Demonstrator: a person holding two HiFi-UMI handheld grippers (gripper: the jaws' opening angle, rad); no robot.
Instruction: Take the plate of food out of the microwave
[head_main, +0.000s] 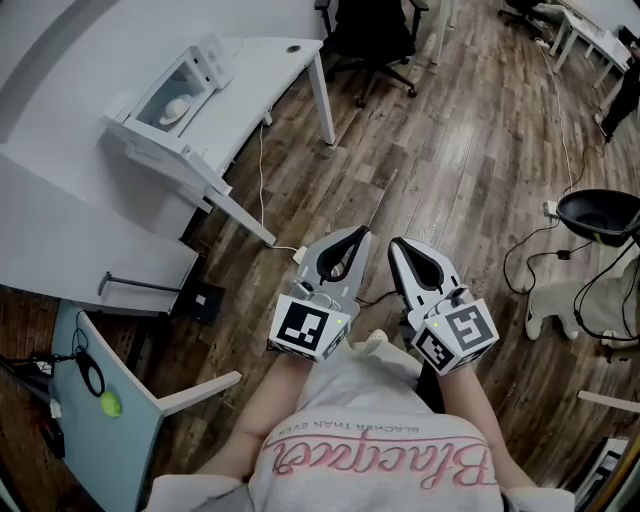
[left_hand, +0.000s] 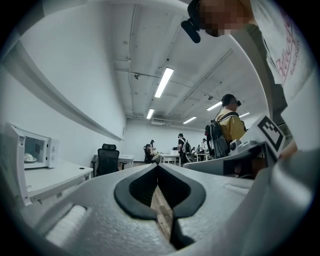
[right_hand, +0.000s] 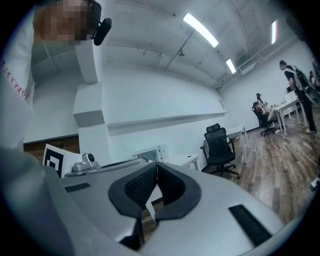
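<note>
A white microwave (head_main: 165, 100) stands on a white table (head_main: 250, 90) at the upper left, its door (head_main: 160, 150) swung open. Inside sits a plate with pale food (head_main: 175, 108). The left gripper view also shows the microwave (left_hand: 31, 152) and the plate of food (left_hand: 29, 158), far off at the left edge. My left gripper (head_main: 356, 236) and right gripper (head_main: 396, 246) hover side by side over the wooden floor, close to the person's body and well short of the table. Both are shut with nothing between the tips (left_hand: 158, 168) (right_hand: 156, 165). A white box that may be the microwave (right_hand: 147, 154) shows just past the right gripper's tips.
A black office chair (head_main: 370, 35) stands beyond the table's white leg (head_main: 325, 100). Cables (head_main: 545, 255) and a black round seat (head_main: 600, 213) lie to the right. A blue-grey desk (head_main: 115, 420) with a green ball (head_main: 110, 404) sits at lower left. Several people (left_hand: 222, 130) stand in the distance.
</note>
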